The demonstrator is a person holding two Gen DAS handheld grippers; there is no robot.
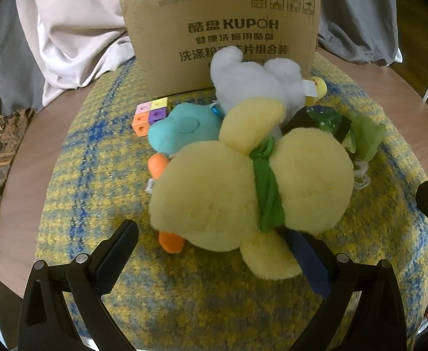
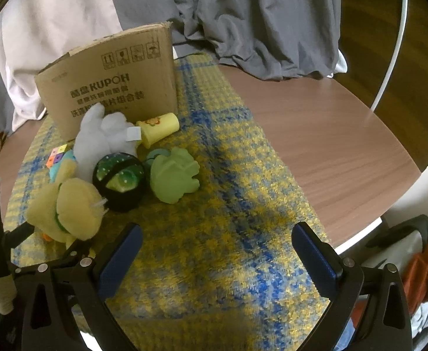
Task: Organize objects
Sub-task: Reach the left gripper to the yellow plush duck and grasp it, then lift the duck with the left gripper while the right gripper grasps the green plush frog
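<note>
On the yellow-and-blue mat (image 1: 97, 204) we spread our left tool (image 1: 214, 251) wide around the yellow plush duck (image 1: 243, 193). Only that view shows the teal plush (image 1: 181, 128) clearly. Our right tool (image 2: 217, 251) gapes empty, and its view reveals the yellow cup (image 2: 158, 128) beside the cardboard box (image 2: 108, 87).

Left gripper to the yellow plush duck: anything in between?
Nothing visible. The left gripper is open, its jaws flanking the near end of the yellow plush duck. The other toys lie behind it, toward the cardboard box.
</note>
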